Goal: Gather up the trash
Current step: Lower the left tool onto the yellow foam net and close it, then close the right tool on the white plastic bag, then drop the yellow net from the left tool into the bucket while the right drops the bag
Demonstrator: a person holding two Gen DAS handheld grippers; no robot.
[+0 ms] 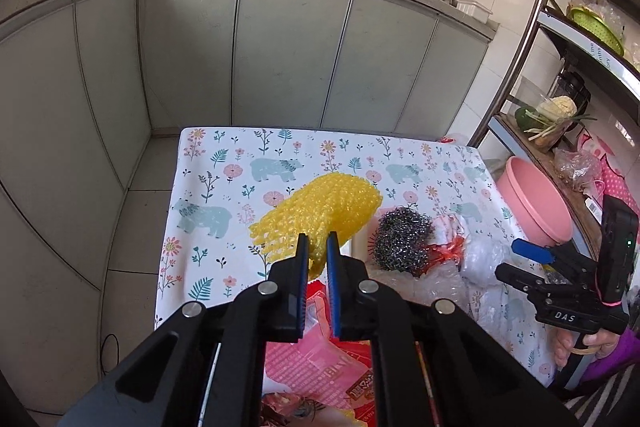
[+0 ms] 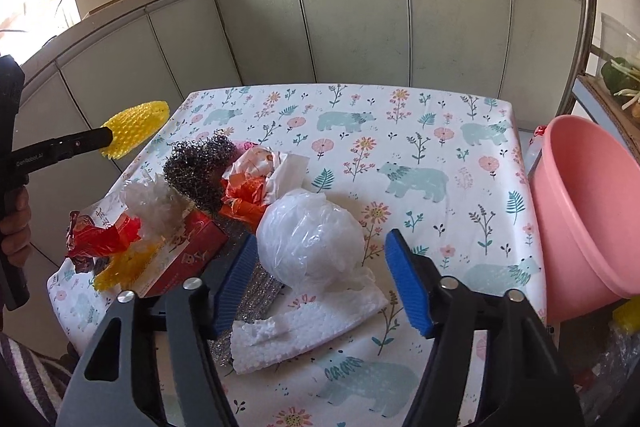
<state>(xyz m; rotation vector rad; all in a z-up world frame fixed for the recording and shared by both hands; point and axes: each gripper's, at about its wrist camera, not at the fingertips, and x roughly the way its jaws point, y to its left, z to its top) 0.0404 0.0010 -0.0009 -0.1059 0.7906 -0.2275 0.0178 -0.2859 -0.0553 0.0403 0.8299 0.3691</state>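
The left hand-held gripper (image 1: 317, 247) is clenched on a piece of yellow foam netting (image 1: 320, 211), pinching only its near end, so most of the net hangs free beyond the pads. That is the main risk: the mesh is soft and springy, and a quick swing toward the pink basin (image 2: 580, 207) could let it slip out or snag on the heap below. In the right wrist view the netting is lifted clear of the bench (image 2: 400, 107), out past its left edge, so a drop there would likely land on the floor, not the cloth.

The right hand-held gripper (image 2: 320, 283) is released, its jaws spread wide on either side of a white plastic bag ball (image 2: 310, 243). The ball lies between the blue pads, nearer the left one, with no contact that I can make out. It rests partly on a white foam scrap (image 2: 296, 331) just near of it. Closing from here may crush the bag without holding it, or nudge it far along the bench; the lower jaw could also catch the foam scrap and drag it.

The rest of the trash sits left of the ball: a steel wool scourer (image 2: 200, 167), orange and white wrappers (image 2: 256, 183), a red carton (image 2: 192, 247) and more yellow netting at the near left corner. The basin stands off the right edge of the bench, so a carry from the left hand must cross the whole pile.
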